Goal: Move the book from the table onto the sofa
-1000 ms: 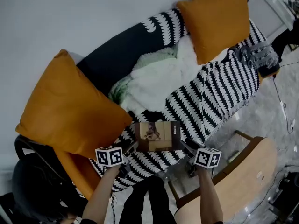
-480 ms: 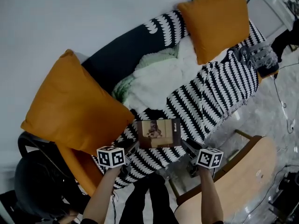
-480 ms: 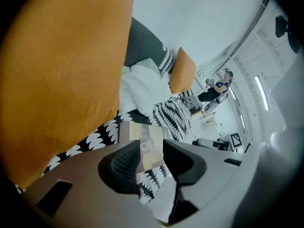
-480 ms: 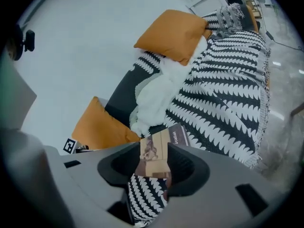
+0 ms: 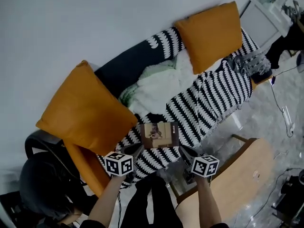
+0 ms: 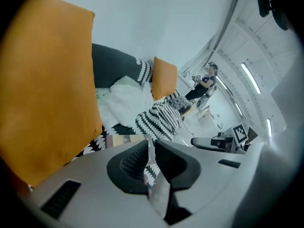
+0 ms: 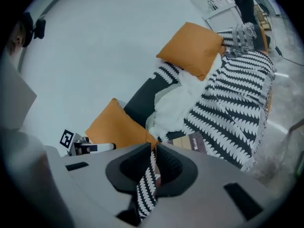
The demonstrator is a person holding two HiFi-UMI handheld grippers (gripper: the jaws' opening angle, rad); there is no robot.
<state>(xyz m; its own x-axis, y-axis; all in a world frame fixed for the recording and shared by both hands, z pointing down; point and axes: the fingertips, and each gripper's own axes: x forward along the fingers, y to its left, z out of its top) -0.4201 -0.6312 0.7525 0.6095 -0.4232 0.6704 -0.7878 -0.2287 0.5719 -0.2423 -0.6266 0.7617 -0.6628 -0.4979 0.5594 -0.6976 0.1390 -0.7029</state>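
Left gripper (image 5: 137, 148) and right gripper (image 5: 182, 149) are closing empty beside rectangular book (image 5: 159, 135) on sofa (image 5: 223, 87).

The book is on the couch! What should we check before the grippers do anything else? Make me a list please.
1. Book lies flat on the sofa: ok.
2. Book away from the seat's front edge: ok.
3. Left gripper off the book, jaws closing on nothing: ok.
4. Right gripper off the book, jaws closing on nothing: ok.
5. Orange cushion apart from the book: cannot tell.
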